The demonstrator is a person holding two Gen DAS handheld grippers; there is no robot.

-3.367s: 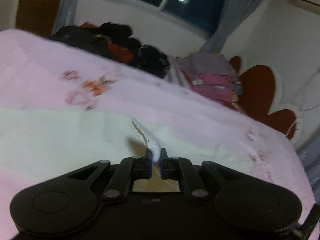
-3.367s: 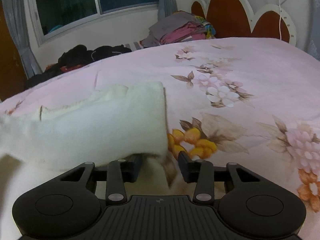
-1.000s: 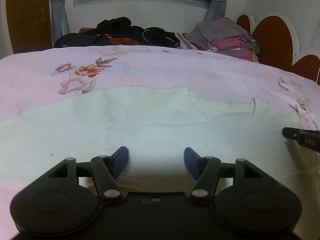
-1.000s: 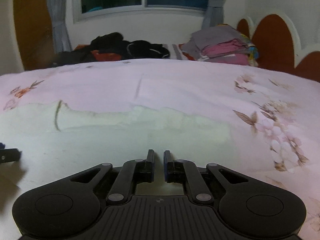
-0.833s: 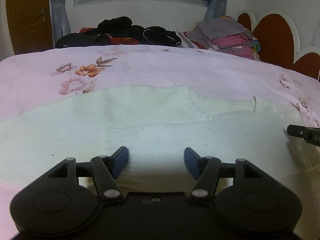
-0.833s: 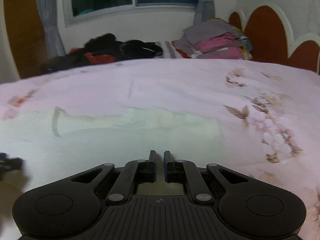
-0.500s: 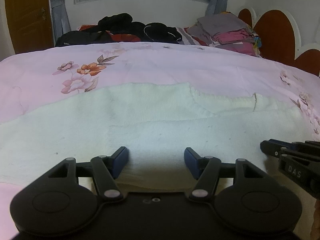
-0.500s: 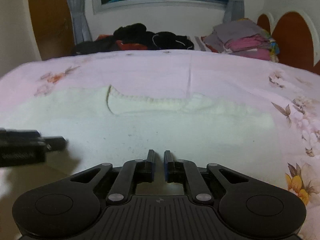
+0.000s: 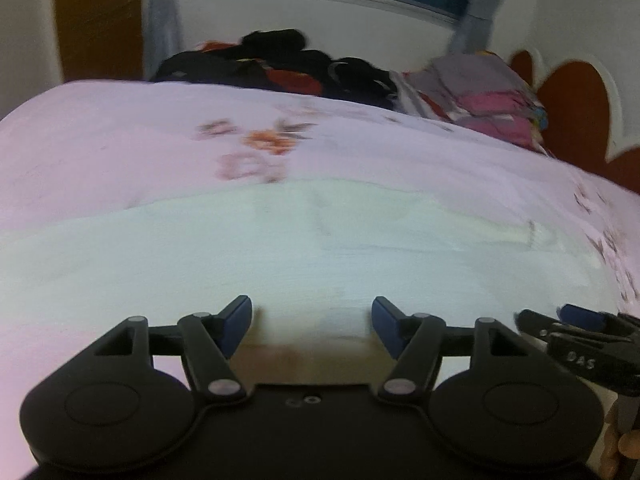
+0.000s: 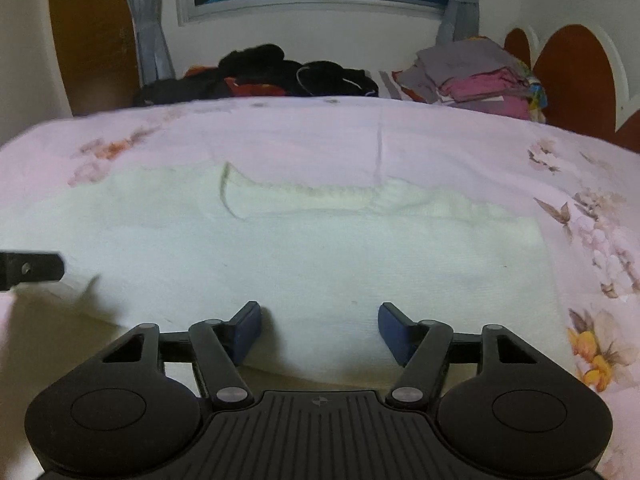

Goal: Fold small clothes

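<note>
A cream knitted garment [image 9: 280, 248] lies flat across the pink flowered bed cover [image 9: 120, 152], its ribbed neckline [image 10: 280, 196] towards the far side. My left gripper [image 9: 312, 316] hovers over the garment's near edge with its jaws wide and still opening a little; nothing is between the pads. My right gripper [image 10: 320, 320] is over the same near edge [image 10: 320, 364], its jaws opening, and the cloth lies under them, not pinched. In the left wrist view the right gripper's fingers [image 9: 576, 320] show at the far right. The left gripper's finger [image 10: 32, 268] shows at the right wrist view's left edge.
A heap of dark clothes [image 10: 280, 72] and a folded stack of grey and pink clothes [image 10: 476, 76] lie at the bed's far side under the window. A brown and white headboard [image 10: 572, 80] stands at the right. A hand [image 9: 624, 448] holds the right gripper.
My right gripper has gone from shut to open and drawn in close beside the left one. The left gripper has shifted and rolled slightly, which blurs its view.
</note>
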